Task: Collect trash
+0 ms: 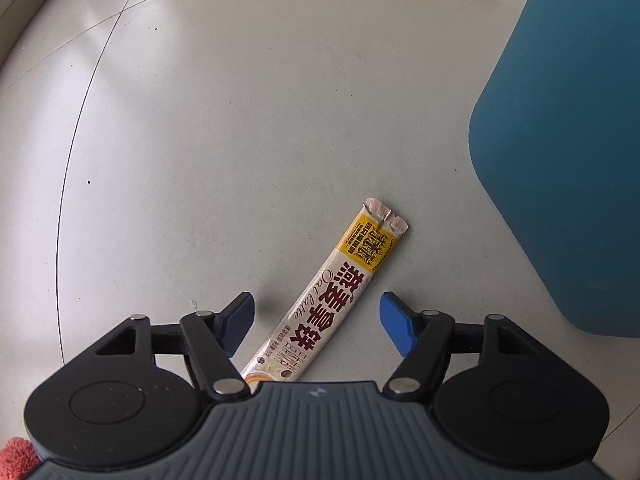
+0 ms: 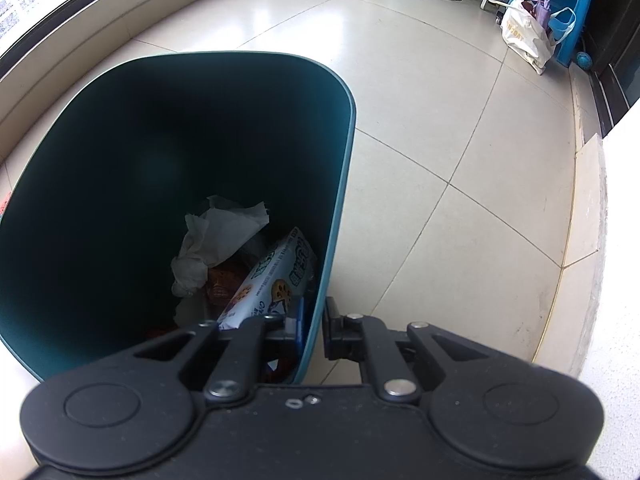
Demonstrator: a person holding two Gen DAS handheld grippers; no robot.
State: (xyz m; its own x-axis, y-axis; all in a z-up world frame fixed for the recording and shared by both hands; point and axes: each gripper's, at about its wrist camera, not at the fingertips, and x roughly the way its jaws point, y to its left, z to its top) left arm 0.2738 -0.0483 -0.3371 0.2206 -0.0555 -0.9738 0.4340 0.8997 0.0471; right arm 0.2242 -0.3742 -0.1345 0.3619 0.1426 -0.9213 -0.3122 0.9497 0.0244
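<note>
Sachet [image 1: 344, 288] end hidden behind gripper body

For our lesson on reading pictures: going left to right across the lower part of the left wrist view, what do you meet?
Dark blue left finger pad → long beige-and-yellow oat latte sachet on the pale tiled floor → bright blue right finger pad → teal plastic bin wall.

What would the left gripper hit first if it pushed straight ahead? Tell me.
Probably the oat latte sachet, lying flat on the tiled floor between the open left gripper fingers; neither pad touches it. Depth is hard to judge, so the floor follows almost at once.
</note>
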